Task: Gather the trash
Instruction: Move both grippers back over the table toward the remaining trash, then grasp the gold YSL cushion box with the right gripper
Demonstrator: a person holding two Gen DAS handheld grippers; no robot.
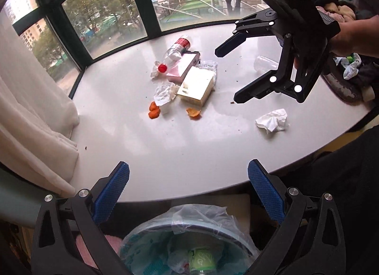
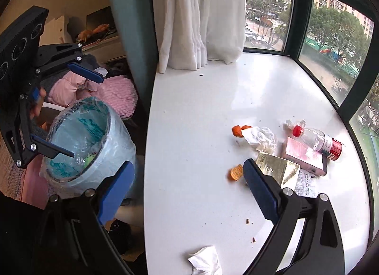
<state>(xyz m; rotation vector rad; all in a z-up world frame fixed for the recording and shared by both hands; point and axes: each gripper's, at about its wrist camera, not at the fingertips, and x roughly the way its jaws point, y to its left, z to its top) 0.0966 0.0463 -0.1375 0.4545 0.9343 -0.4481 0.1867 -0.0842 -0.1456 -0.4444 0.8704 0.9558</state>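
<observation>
Trash lies on the white table (image 1: 165, 156): a clear bottle with a red cap (image 1: 175, 52), a pink box (image 1: 182, 66), a gold box (image 1: 196, 86), crumpled tissue (image 1: 163, 92), orange peels (image 1: 154, 110) and a loose tissue (image 1: 272, 121). My left gripper (image 1: 188, 180) is open and empty, held over the lined trash bin (image 1: 189, 239) just off the table edge. My right gripper (image 1: 231, 75) hangs open above the table to the right of the pile. In the right wrist view, the right gripper (image 2: 187, 175) is empty, near the gold box (image 2: 279, 168), with the tissue (image 2: 206, 260) close below it.
A white curtain (image 2: 201, 14) rests on the table's far left end. Dark window frames (image 1: 142, 2) border the table's back. Pink bedding (image 2: 113, 90) lies behind the bin (image 2: 90, 137). A dark pile with white scraps (image 1: 350, 69) sits at the table's right end.
</observation>
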